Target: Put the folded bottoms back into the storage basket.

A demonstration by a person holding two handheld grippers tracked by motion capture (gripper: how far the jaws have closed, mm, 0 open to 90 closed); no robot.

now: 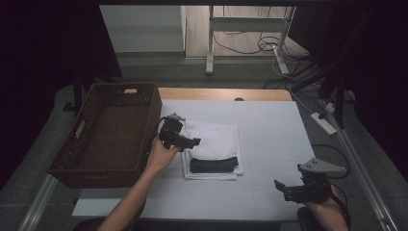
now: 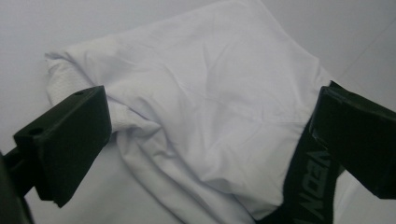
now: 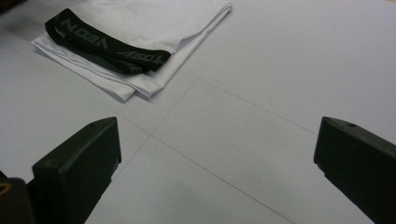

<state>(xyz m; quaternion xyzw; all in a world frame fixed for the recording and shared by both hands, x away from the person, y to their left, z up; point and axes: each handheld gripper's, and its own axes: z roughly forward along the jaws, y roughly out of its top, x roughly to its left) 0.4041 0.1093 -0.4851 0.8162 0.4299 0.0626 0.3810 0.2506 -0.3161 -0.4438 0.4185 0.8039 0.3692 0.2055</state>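
Fingers (image 2: 70, 140) on the left gripper (image 1: 177, 134) are spread wide over the folded white garment (image 2: 210, 107), nothing pinched yet, one either side of its rumpled left edge. Garment sits mid-frame in the high view, just right of the wicker basket (image 1: 96, 159), black waistband (image 1: 214, 164) along its near edge. I'd drop lower and catch all the folded layers at once, or it'll probably unfold on the lift. Right gripper (image 1: 300, 190) hangs lower right of the frame, fingers (image 3: 79, 163) spread too, well apart from the cloth over bare worktop (image 3: 280, 70). Waistband lettering is too dim to read fully, and the basket's inside is dark.
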